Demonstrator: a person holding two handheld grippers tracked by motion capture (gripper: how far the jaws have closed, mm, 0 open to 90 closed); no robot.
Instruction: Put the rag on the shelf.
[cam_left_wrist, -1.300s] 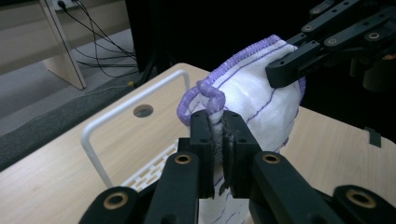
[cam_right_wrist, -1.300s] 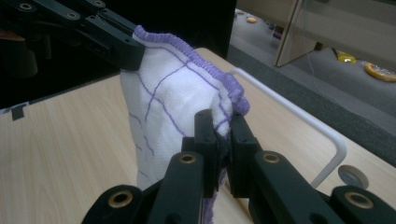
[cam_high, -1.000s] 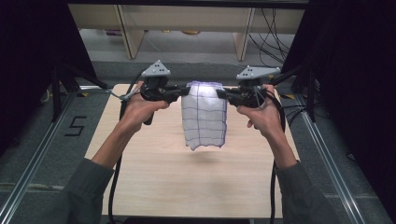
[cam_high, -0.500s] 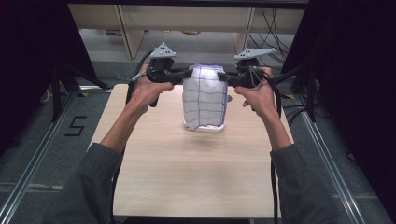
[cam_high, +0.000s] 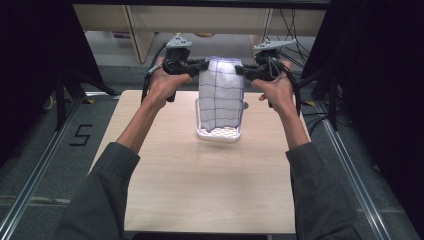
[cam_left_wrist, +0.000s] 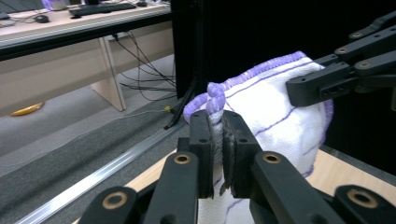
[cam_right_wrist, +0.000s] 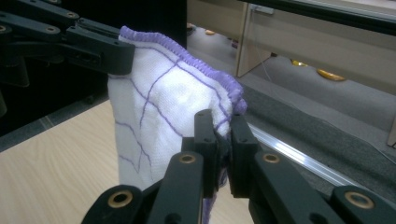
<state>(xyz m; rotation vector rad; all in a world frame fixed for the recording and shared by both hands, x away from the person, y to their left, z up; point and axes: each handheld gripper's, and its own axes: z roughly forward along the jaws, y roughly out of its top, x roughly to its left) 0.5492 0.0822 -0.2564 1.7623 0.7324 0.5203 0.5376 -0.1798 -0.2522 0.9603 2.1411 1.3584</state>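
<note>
Left gripper (cam_high: 202, 65) raised at the far left of the cloth, jaws nipped tight on a bunched purple-hemmed corner; in the left gripper view (cam_left_wrist: 218, 140) that corner twisted up between the two black pads. Left hand (cam_high: 165, 82) wrapped round the grip, grey sleeve trailing toward the near edge of the table (cam_high: 165, 200). Between the grippers, white cloth (cam_high: 220, 95) with purple grid lines and purple edging, held up by its top two corners and hanging straight down over the far middle of the table; lower edge dangling at a white perforated basket (cam_high: 218, 134), whether touching it or just above cannot be told. Right gripper (cam_high: 239, 70) at the far right corner of the cloth, jaws likewise clamped narrow on the hem, seen up close in the right gripper view (cam_right_wrist: 224, 140) with folded fabric pinched between the pads. Right hand (cam_high: 276, 85) round its grip
</note>
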